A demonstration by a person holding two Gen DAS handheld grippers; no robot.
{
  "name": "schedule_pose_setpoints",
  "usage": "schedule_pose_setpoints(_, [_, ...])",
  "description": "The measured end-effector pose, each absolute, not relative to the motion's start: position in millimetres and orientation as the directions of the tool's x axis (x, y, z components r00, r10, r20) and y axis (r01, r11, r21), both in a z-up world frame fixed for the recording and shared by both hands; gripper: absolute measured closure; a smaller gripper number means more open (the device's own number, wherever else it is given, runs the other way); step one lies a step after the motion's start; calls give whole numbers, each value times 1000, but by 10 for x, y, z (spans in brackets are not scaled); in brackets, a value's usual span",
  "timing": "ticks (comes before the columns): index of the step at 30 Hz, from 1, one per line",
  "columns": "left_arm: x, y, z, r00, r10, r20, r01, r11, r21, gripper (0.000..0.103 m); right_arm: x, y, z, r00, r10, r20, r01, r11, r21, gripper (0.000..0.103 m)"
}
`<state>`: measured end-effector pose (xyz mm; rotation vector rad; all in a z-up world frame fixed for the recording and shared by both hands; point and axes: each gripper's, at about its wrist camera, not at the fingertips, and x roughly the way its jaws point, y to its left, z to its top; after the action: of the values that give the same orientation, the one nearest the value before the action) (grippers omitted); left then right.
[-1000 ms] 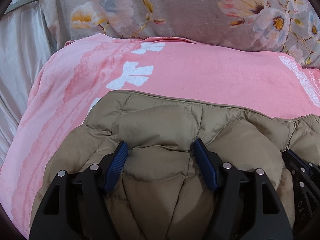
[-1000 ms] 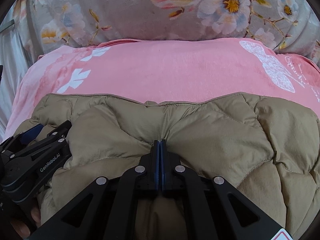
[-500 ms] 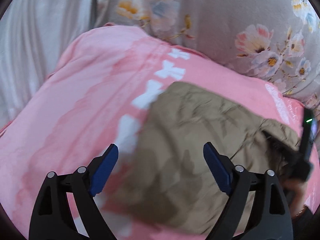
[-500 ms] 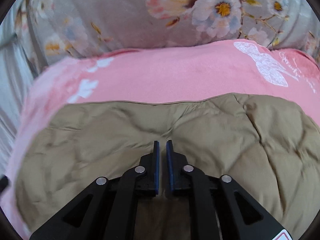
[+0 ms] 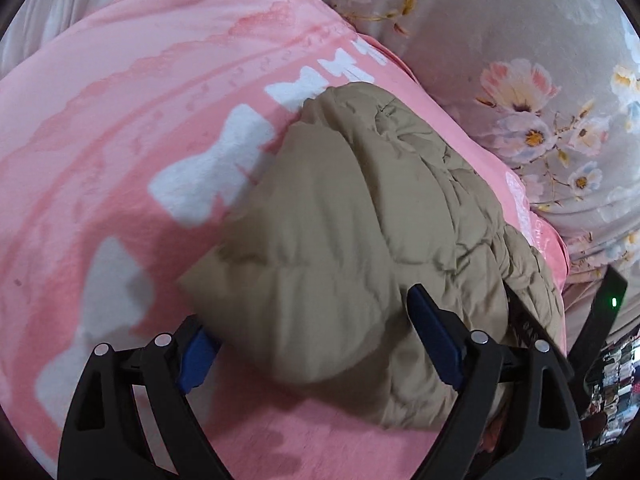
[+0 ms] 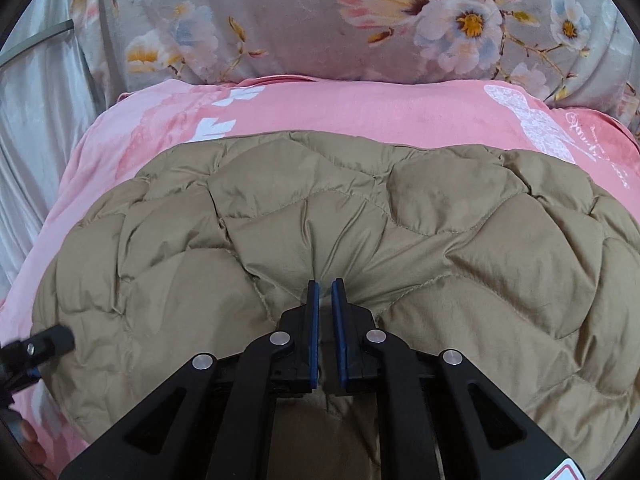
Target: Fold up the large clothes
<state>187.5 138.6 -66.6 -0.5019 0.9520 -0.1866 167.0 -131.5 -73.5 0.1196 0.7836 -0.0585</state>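
Note:
A tan quilted puffer jacket [image 6: 328, 232] lies bunched in a folded heap on a pink blanket [image 6: 360, 108]; it also shows in the left wrist view [image 5: 360, 216]. My left gripper [image 5: 316, 336] is wide open, its blue pads either side of the jacket's near left corner, not gripping. My right gripper [image 6: 325, 292] is nearly shut, its pads pinching a fold of the jacket's near edge. The left gripper's tip [image 6: 44, 340] shows at the jacket's left edge in the right wrist view.
The pink blanket [image 5: 120, 128] with white bow prints covers the bed. A grey floral pillow [image 6: 320, 20] lies behind it. Pale curtain fabric [image 6: 36, 120] hangs at the left. The right gripper's body [image 5: 600, 320] shows at the right edge of the left wrist view.
My left gripper let go of the jacket, swung out to the left and came back close to the jacket's corner, still open. My right gripper's pads have parted slightly on the fold.

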Motion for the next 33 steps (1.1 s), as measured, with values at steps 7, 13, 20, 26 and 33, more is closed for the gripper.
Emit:
schedule_pose_setpoints(7, [1887, 1216, -418, 609, -358, -708, -15, 887, -461, 75, 1656, -1312, -790, 722, -6, -692, 71, 995, 66, 93])
schedule_pose_setpoints(13, [1667, 1032, 215, 677, -379, -631, 125, 904, -409, 86, 1150, -1657, -571, 696, 186, -694, 52, 950, 307, 93])
schedule_pose_setpoints(20, [1451, 881, 641, 719, -400, -569, 199, 902, -382, 89, 587, -1805, -699, 625, 270, -732, 85, 909, 408, 96])
schedule_pose_setpoints(26, [1134, 612, 1073, 751, -422, -508, 295, 902, -314, 91, 821, -1552, -1004, 560, 443, -700, 31, 833, 553, 103])
schedule_pose_setpoints(33, [990, -280, 1272, 699, -524, -486, 491, 846, -205, 91, 756, -1515, -899, 565, 496, -659, 14, 793, 609, 103])
